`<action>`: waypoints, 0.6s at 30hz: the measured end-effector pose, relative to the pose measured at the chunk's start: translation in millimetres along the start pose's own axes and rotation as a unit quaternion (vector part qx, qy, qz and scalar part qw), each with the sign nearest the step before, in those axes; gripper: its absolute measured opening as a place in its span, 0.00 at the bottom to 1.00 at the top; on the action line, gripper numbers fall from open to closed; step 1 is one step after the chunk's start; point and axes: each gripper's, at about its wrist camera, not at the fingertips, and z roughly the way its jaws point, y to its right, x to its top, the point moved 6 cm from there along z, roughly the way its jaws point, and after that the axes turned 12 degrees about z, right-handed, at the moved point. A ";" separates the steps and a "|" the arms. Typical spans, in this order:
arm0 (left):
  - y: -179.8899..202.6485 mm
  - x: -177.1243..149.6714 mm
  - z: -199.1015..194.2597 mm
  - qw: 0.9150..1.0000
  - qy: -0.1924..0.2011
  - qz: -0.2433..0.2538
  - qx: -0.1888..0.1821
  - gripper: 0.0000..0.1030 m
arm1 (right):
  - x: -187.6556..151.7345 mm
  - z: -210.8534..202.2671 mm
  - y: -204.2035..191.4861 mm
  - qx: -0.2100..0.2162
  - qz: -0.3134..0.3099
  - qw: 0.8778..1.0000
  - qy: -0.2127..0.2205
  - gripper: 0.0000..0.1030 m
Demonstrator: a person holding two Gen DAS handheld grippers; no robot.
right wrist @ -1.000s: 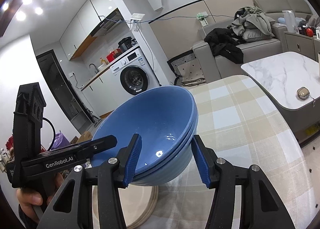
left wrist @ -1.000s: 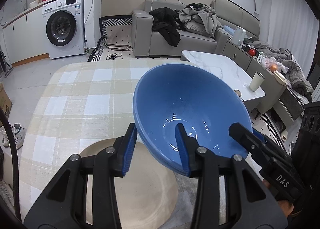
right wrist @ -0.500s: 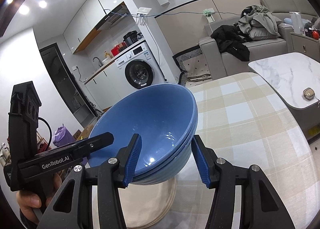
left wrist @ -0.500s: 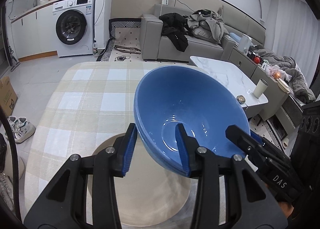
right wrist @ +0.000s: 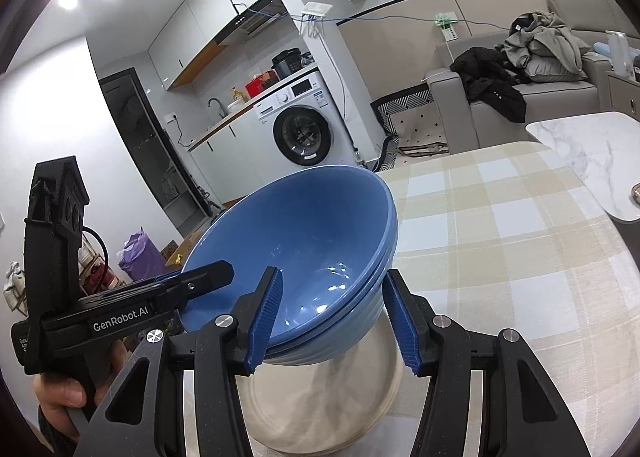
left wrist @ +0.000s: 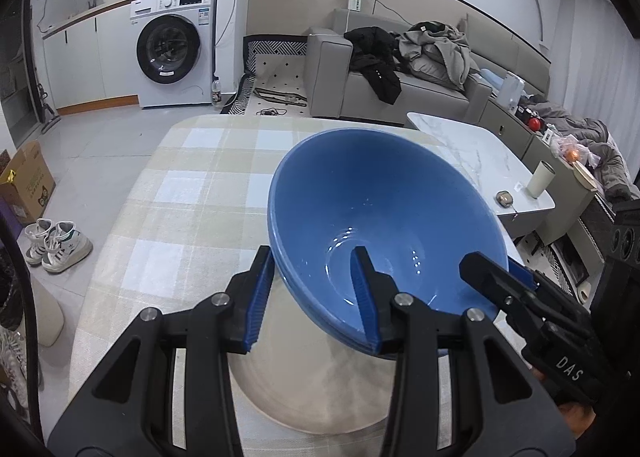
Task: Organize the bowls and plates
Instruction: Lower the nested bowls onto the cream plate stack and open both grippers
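In the left wrist view, a pair of white sneakers (left wrist: pixel 56 244) sits on the floor at the far left, beside the tabletop (left wrist: pixel 168 209) with its beige checked cloth. The left hand-held gripper (left wrist: pixel 310 299) is clamped on the near-left rim of the stacked blue bowls (left wrist: pixel 372 209), one finger outside the wall and one inside. The bowls are lifted and tilted above a cream plate (left wrist: pixel 312 385) that lies on the tabletop at the near edge. To the right, the right hand-held gripper (left wrist: pixel 490 269) grips the opposite rim. Far right stands a marble coffee table (left wrist: pixel 472 149) with a pale cup (left wrist: pixel 540 178) on it. In the right wrist view, the left hand-held gripper (right wrist: pixel 200 277) reaches in from the left onto the rim, held by a hand (right wrist: pixel 60 397). The right hand-held gripper (right wrist: pixel 332 319) pinches the near wall of the stacked blue bowls (right wrist: pixel 304 225), whose layered rims show at the right side, above the cream plate (right wrist: pixel 320 409). A washing machine (right wrist: pixel 304 125) stands far behind.
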 end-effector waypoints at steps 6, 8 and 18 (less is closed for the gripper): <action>-14.2 -13.5 2.7 1.000 -0.007 -0.008 0.000 0.35 | -7.0 9.1 -4.4 0.003 -0.010 1.000 -0.010 0.52; -17.3 -16.7 5.4 1.000 -0.009 -0.011 0.001 0.35 | -9.5 11.1 -5.3 0.001 -0.014 1.000 -0.013 0.52; -29.8 -36.7 30.1 0.999 -0.029 -0.023 -0.007 0.35 | -20.4 25.1 -4.8 -0.011 -0.027 0.999 -0.030 0.52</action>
